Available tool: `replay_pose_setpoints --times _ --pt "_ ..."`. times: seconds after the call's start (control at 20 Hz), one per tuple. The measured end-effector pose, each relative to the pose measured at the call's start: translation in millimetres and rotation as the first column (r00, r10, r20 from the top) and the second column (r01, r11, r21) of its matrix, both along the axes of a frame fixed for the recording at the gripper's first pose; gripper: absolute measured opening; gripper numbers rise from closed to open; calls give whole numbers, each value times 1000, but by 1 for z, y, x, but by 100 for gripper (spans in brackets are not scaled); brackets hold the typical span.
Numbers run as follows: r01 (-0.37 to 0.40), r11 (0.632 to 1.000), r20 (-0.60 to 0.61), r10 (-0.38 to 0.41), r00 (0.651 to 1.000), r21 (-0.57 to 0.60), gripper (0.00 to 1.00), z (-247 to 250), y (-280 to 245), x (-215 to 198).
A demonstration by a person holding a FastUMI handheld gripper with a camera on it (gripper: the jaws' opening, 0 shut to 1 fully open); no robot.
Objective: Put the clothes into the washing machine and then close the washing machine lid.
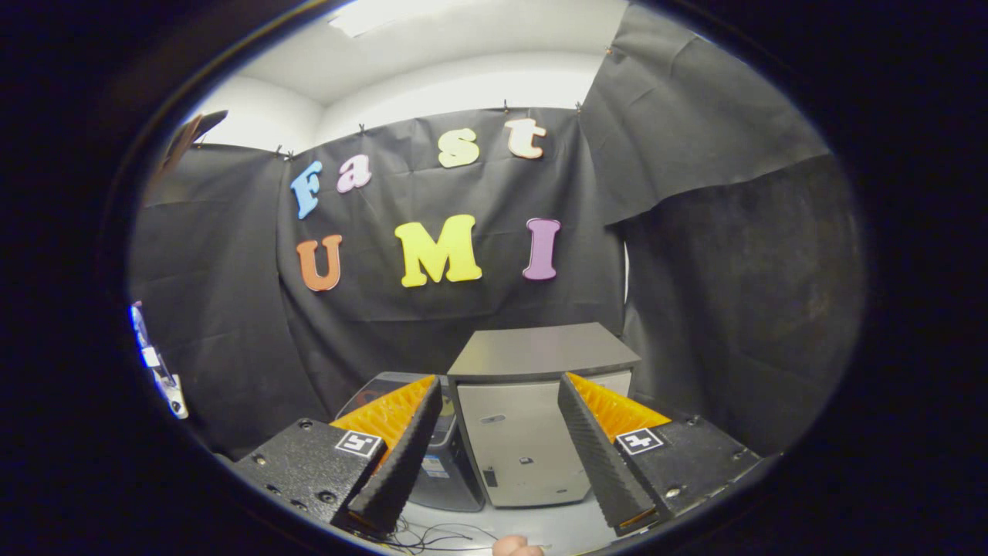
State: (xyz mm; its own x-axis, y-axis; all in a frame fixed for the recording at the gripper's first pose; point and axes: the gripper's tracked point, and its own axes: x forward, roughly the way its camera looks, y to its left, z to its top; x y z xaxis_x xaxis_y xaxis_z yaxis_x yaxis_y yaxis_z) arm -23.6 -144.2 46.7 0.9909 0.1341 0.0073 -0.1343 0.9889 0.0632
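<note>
The hand-held gripper (502,452) hung wide open and empty, facing the grey washing machine (532,417) just beyond its fingers on the pale desk (567,529); with no clothes ahead, it risked closing the lid unloaded.

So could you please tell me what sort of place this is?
Probably a recording booth: black cloth walls surround a grey cabinet and a dark machine beside it, seen beyond the open gripper.
</note>
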Motion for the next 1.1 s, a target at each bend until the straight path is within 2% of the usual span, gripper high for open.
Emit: replay_pose_setpoints --times 1.1 --pt "-13 1000 -8 13 1000 -26 96 0 -4 -5"
